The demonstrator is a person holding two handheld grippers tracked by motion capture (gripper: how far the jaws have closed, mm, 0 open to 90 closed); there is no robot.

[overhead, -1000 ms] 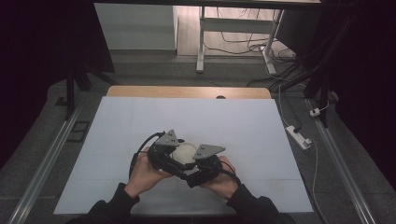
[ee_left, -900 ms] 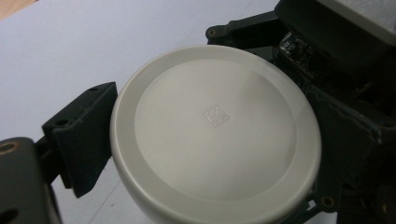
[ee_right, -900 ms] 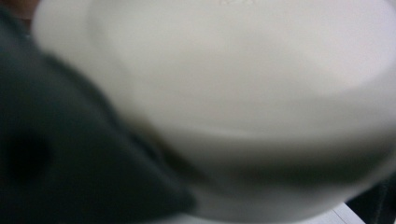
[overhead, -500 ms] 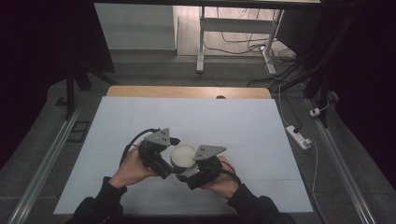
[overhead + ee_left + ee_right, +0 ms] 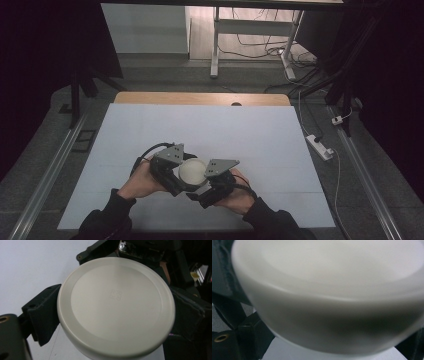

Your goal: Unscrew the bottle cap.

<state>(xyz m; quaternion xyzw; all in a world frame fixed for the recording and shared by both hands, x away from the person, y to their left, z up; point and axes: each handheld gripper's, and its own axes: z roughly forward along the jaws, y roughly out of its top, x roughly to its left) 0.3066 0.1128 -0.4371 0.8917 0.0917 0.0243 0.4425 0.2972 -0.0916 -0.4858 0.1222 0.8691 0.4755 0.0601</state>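
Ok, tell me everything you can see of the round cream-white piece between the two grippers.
The round cream-white piece is a smooth, matte disc, plastic by its look, with a flat top, a raised rounded rim, a faint square mark near its centre and a thick curved side wall. It sits between the left gripper and the right gripper, near the front middle of the white table. Black jaws flank its sides; whether they press it, or whether it rests on the table, cannot be told.

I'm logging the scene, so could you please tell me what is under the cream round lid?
Beneath the cream round lid the white table cover shows at its edge; whatever sits directly below is covered by the lid and both tools.
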